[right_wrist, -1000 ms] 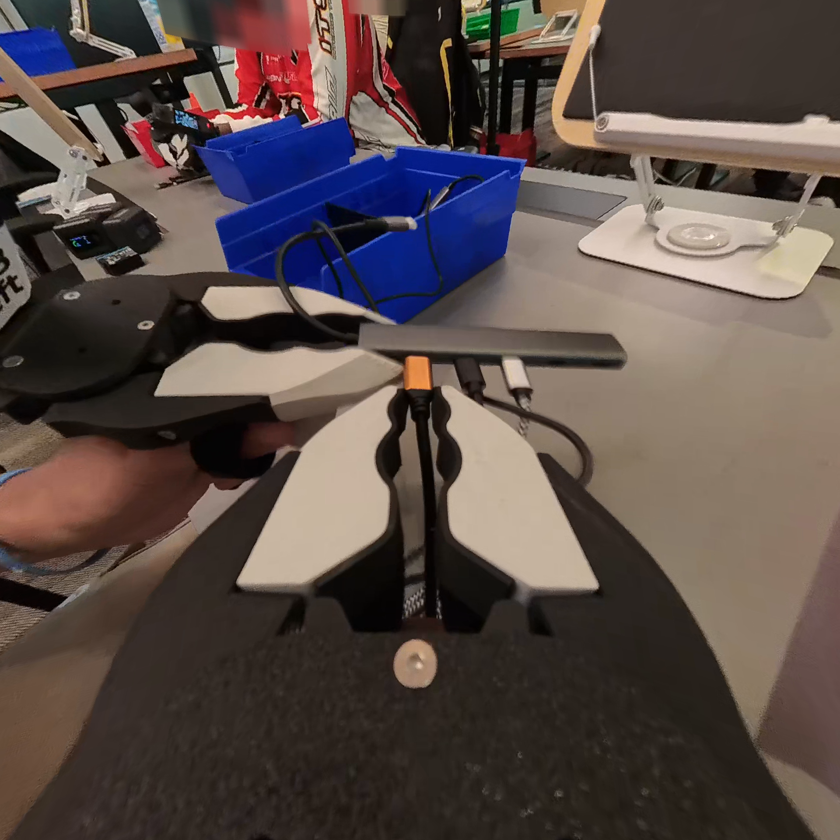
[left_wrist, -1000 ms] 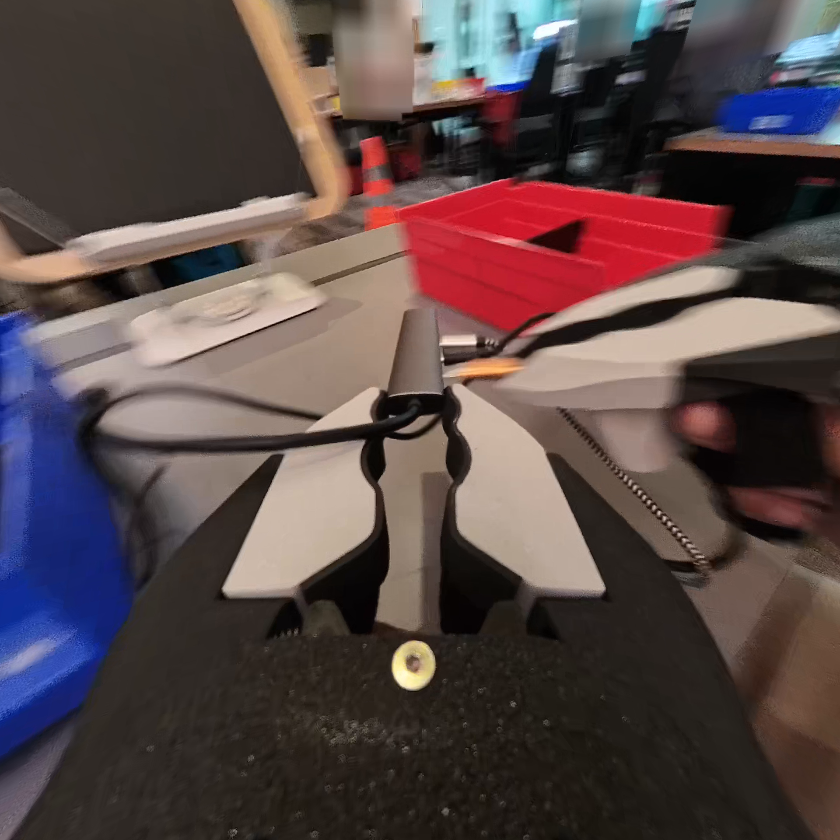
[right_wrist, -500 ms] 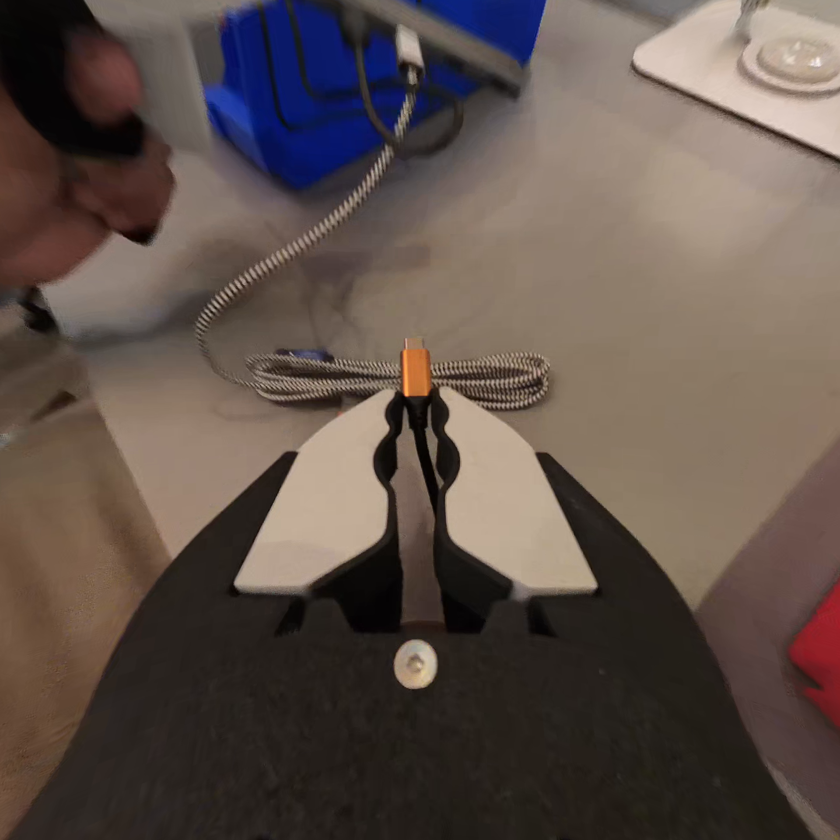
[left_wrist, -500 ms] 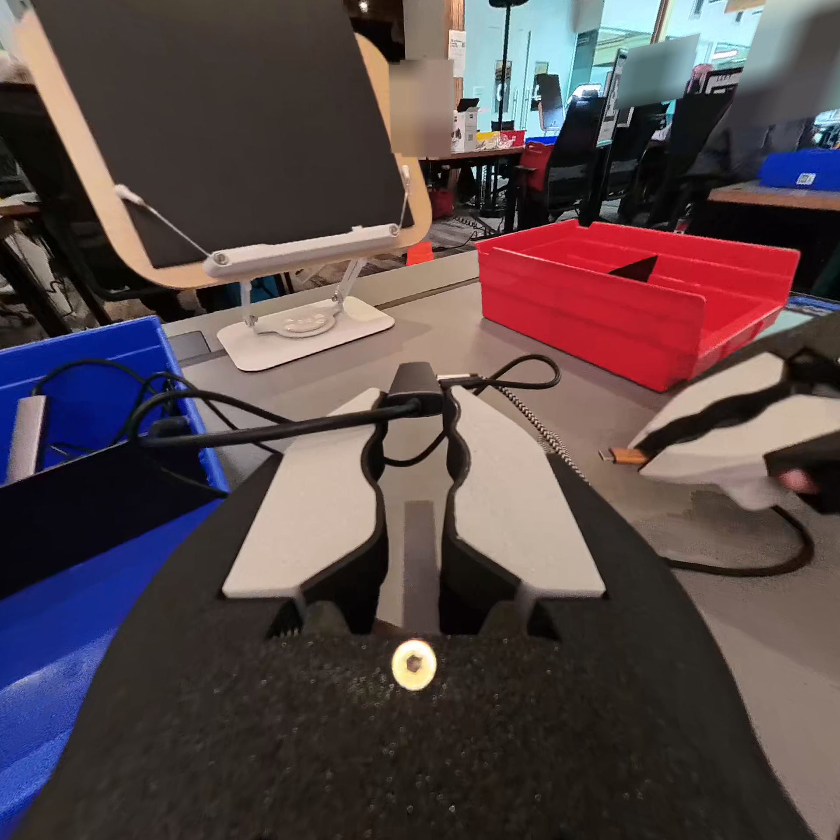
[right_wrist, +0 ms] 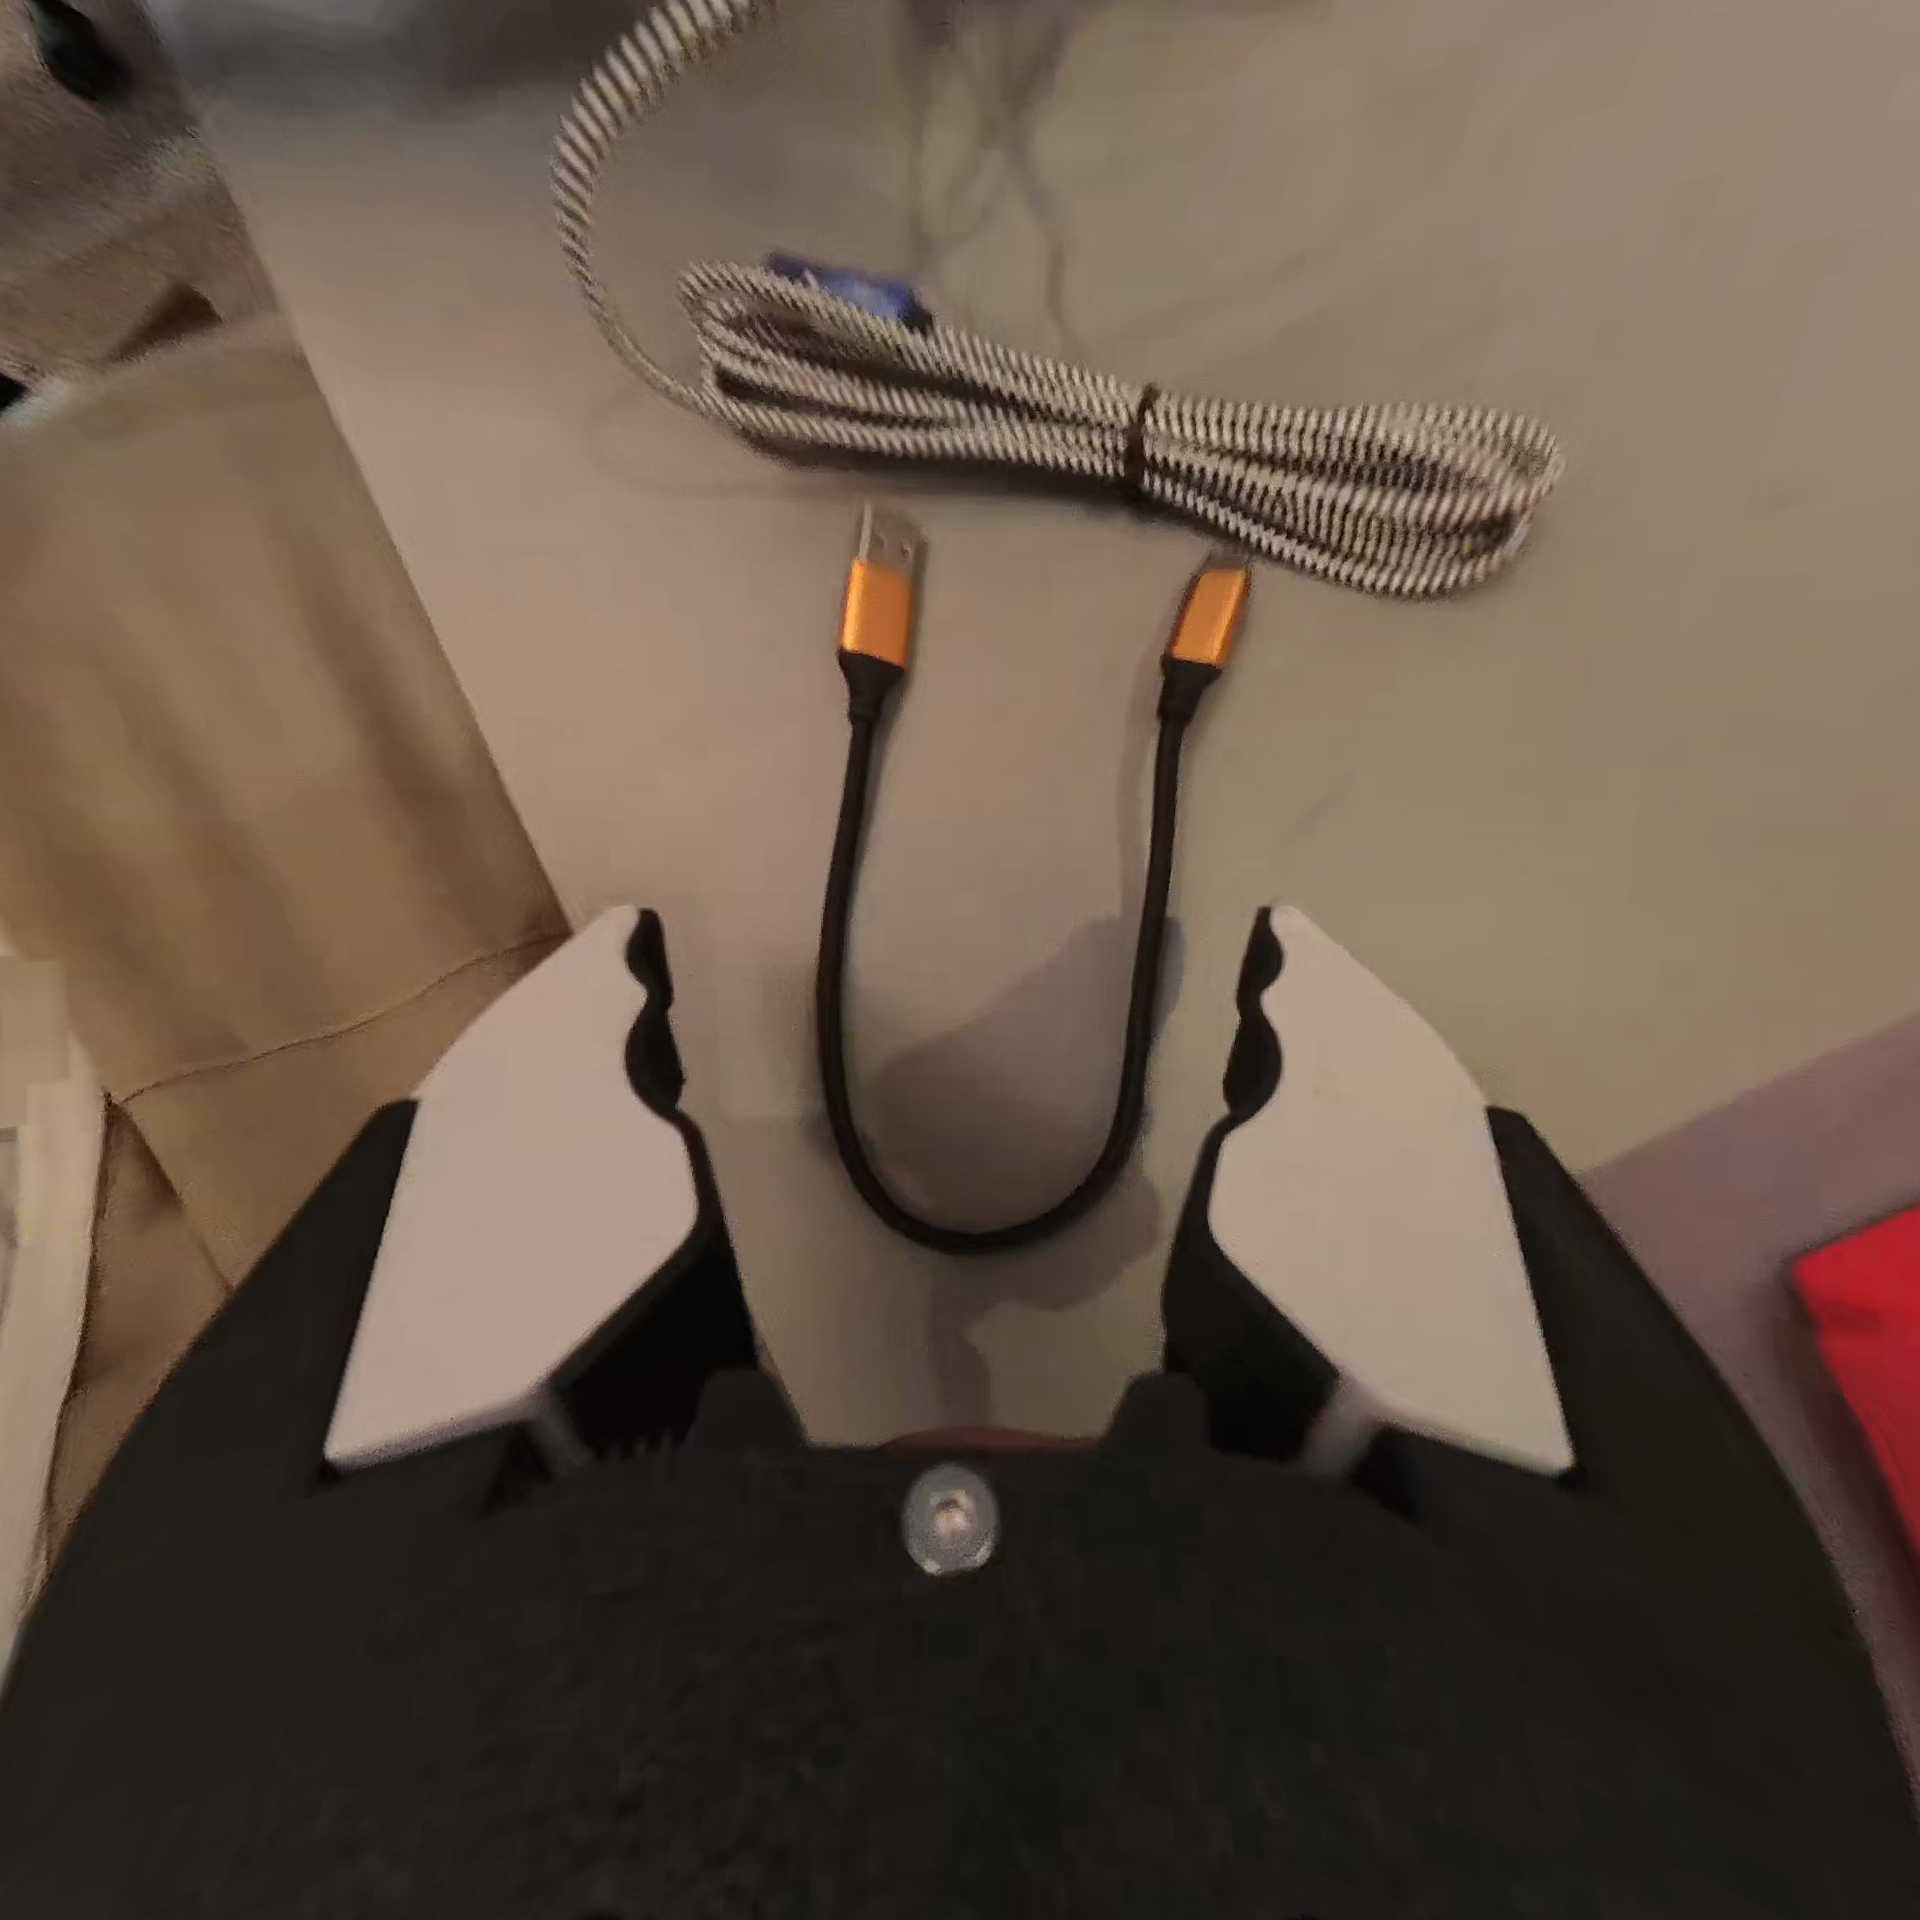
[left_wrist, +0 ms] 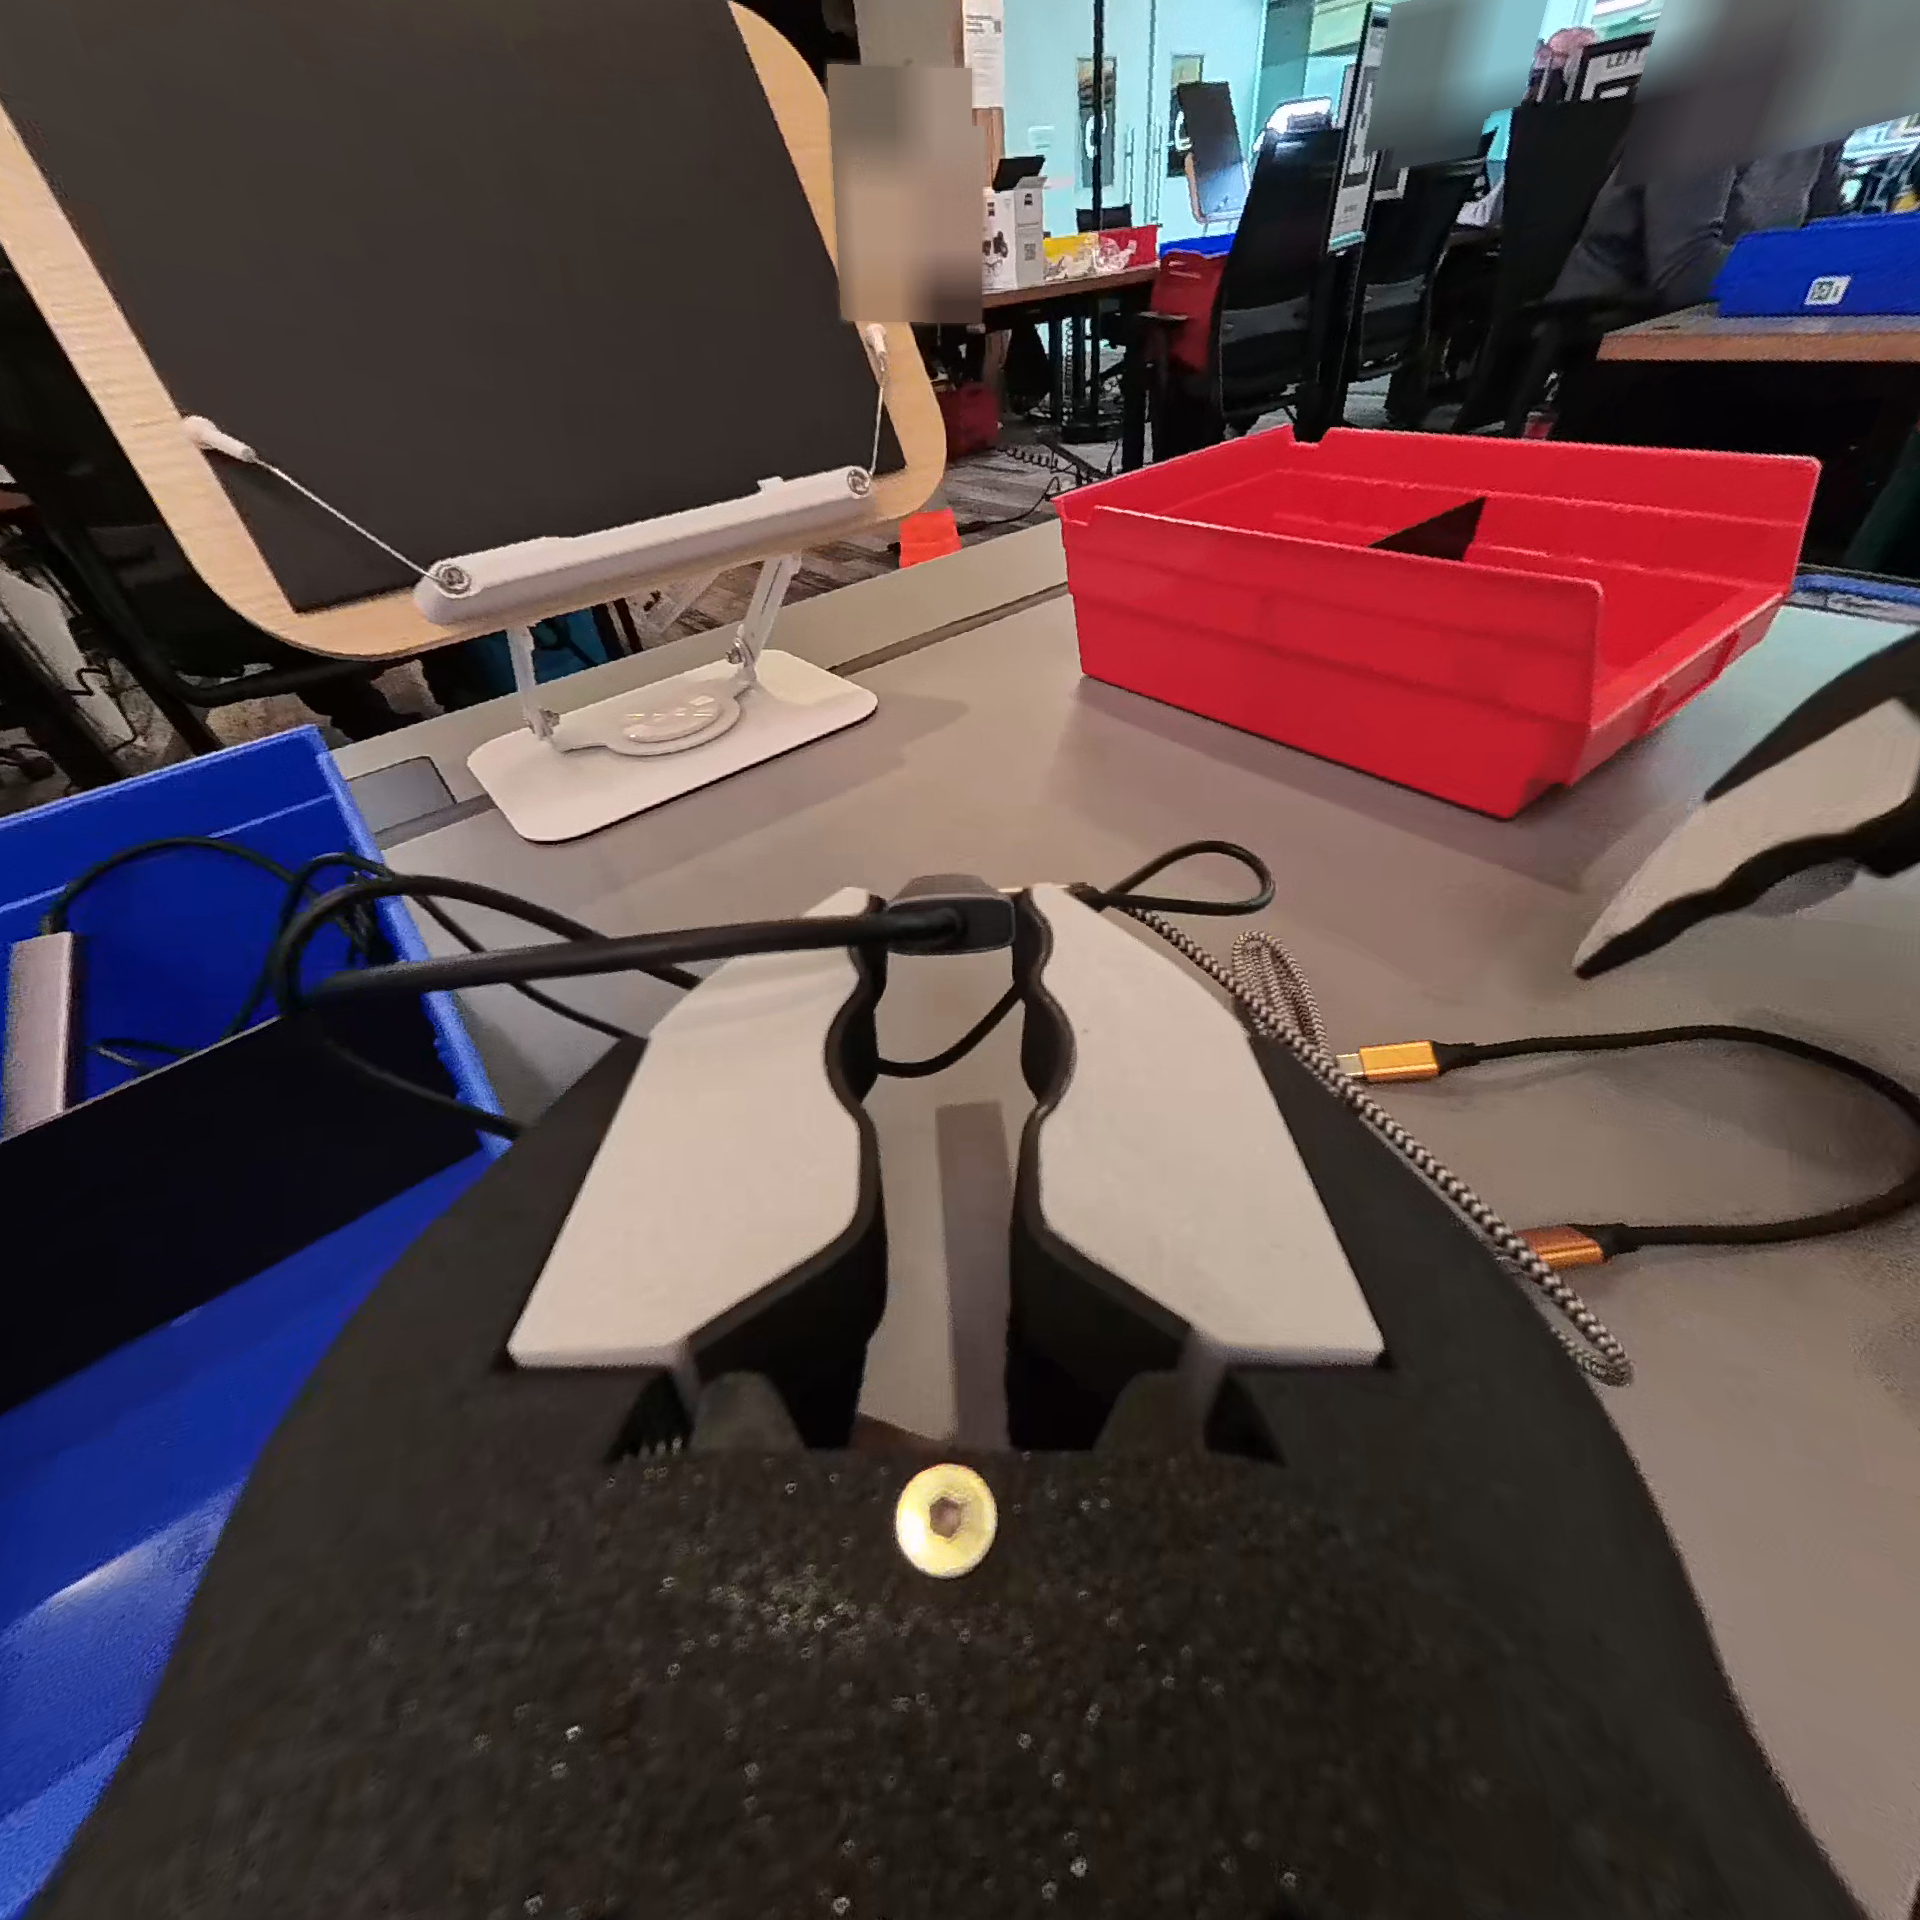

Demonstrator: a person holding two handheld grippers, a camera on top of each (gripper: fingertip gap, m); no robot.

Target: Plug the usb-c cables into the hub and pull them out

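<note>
My left gripper is shut on the near end of the dark grey hub, seen end-on above the grey table. The hub's black lead runs left into a blue bin. A thin black cable and a black-and-white braided cable reach the hub's right side. A short black cable with orange plugs lies loose on the table, also visible in the left wrist view. My right gripper is open and empty above it, and it also shows in the left wrist view.
A red bin stands at the back right, its corner also in the right wrist view. A tablet on a white stand is at the back. The braided cable's coil lies beyond the orange plugs. Beige fabric borders the table's left edge. One gripper's finger ends stand about 20 cm off the other's.
My right gripper pulled the orange-plug cable out of the hub, carried it away, then opened and let it go onto the table. My left gripper kept hold of the hub.
</note>
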